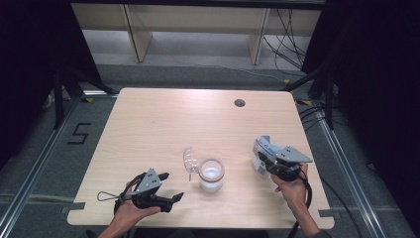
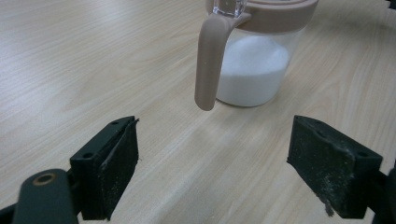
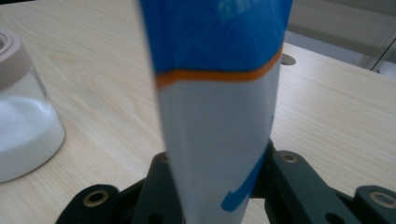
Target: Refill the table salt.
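Blue-and-white bag (image 3: 219,107) upright between fingers; lidded jar (image 1: 211,174) (white powder) mid-table.

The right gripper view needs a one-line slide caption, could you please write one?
Right gripper clamps a blue-and-white bag beside the jar of white powder.

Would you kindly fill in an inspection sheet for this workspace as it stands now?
Surface: light wooden table, round hole near its far edge.
Job's things: glass jar of white powder, lid flipped open; blue-and-white packet.
Clutter: nothing seen.
Grippers: left hand-held gripper open, short of the jar; right hand-held gripper shut on the packet.
Cables: black cable trailing from the right hand-held gripper; more on the floor.
Surroundings: dark curtains, metal rails, wooden furniture behind.
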A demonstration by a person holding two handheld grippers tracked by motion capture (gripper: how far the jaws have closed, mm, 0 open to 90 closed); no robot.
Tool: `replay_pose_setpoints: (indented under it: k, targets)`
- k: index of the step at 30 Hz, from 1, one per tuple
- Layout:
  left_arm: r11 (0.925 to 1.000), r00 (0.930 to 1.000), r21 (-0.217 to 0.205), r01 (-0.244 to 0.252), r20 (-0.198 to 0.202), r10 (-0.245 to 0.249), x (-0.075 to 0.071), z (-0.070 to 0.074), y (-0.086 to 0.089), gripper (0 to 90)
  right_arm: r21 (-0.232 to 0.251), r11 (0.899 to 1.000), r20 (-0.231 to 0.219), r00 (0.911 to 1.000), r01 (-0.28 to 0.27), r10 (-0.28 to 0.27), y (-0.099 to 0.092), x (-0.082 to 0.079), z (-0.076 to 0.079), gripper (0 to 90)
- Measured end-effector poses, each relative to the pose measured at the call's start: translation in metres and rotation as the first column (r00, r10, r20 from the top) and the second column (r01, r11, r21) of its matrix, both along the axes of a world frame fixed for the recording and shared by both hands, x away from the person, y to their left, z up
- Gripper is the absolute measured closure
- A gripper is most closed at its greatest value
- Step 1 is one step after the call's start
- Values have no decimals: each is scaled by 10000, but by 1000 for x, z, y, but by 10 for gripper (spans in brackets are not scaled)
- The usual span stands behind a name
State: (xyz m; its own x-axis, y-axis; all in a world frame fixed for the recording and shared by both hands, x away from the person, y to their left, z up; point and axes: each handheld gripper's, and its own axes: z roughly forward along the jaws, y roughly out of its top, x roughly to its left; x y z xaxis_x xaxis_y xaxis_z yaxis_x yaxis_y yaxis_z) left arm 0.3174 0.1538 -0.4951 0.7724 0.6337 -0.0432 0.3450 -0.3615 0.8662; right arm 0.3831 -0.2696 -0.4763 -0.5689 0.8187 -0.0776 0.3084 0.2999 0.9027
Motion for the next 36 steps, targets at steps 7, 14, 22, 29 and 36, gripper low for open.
replay_pose_setpoints:
  k: [7, 14, 22, 29, 36]
  targets:
    - [10000, 10000, -3, -1, 8, 1, 0, 0, 0, 158, 168, 9999, -231, 9997, 17, -13, 1, -3, 2, 600]
    - [9999, 10000, -110, 4, -23, -4, 0, 0, 0, 158, 690, 9969, -76, 9993, 365, -361, 1, -8, 6, 450]
    - [9995, 9996, -276, -151, -230, 145, -1, -1, -1, 158, 1084, 9929, 7, 9988, 487, -490, 1, -14, 13, 349]
    - [9999, 9999, -54, -113, -70, 113, 0, 0, 1, 157, 1227, 9886, 82, 9961, 867, -884, -7, -24, 18, 269]
    - [9997, 9998, -193, -158, -92, 156, 1, 0, 0, 157, 1610, 9781, -390, 9911, 1316, -1270, -13, -43, 22, 207]
